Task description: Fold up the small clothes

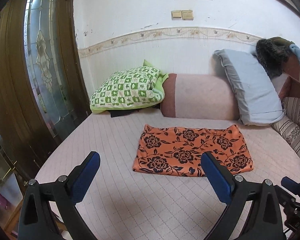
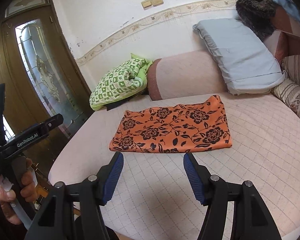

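Orange floral garment (image 2: 171, 129) lies flat in a folded rectangle mid-bed on the quilted mattress (image 2: 260, 150), ahead of both my grippers. Left gripper (image 1: 150, 172) spread wide, right gripper (image 2: 153, 172) partly spread, both empty. Looks thin, light, floppy, a bit slippery; I'd pinch near-edge corners.

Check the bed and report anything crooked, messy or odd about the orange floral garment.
Nothing serious. The orange floral garment lies folded flat on the pink quilted bed cover, with neat edges. Only its far right corner pokes up slightly. Neither gripper holds it.
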### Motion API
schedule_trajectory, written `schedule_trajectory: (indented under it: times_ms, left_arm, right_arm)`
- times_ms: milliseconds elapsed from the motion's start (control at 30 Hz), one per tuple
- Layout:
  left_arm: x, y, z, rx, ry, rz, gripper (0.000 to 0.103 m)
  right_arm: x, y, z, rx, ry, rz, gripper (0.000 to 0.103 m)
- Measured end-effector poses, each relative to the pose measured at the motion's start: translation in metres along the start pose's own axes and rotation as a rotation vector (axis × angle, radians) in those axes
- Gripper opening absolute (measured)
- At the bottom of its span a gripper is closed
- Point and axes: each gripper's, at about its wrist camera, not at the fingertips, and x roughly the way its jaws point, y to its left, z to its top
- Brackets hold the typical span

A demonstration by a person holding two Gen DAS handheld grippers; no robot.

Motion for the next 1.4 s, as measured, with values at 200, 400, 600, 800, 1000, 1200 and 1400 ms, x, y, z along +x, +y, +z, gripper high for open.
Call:
schedule_trajectory:
  times_ms: [200,400,600,800,1000,1200,1400]
  left_arm:
    - [-0.008,-0.008,0.006,0.013,-0.023,-0.011,0.101]
    - [-0.009,-0.015,0.007,0.030,-0.025,-0.010,0.101]
    - [-0.008,-0.018,0.004,0.036,-0.022,-0.001,0.101]
    - [-0.007,-0.020,0.003,0.043,-0.019,0.003,0.101]
    - [-0.008,-0.019,0.002,0.045,-0.020,0.004,0.101]
    - [-0.009,-0.016,0.003,0.039,-0.029,0.013,0.101]
    - [-0.012,-0.011,0.003,0.033,-0.038,0.020,0.101]
  right_arm:
    - [-0.003,0.004,0.001,-0.013,-0.014,-0.004,0.065]
    - [-0.005,0.001,0.001,-0.009,-0.020,-0.009,0.065]
    - [-0.004,-0.003,-0.003,0.012,-0.018,0.002,0.065]
    - [-0.002,-0.002,-0.005,0.015,-0.019,0.004,0.065]
    - [-0.004,-0.002,-0.005,0.021,-0.027,0.006,0.065]
    - [-0.004,0.000,-0.004,0.014,-0.029,0.007,0.065]
    - [-0.005,0.009,-0.001,-0.002,-0.041,0.000,0.065]
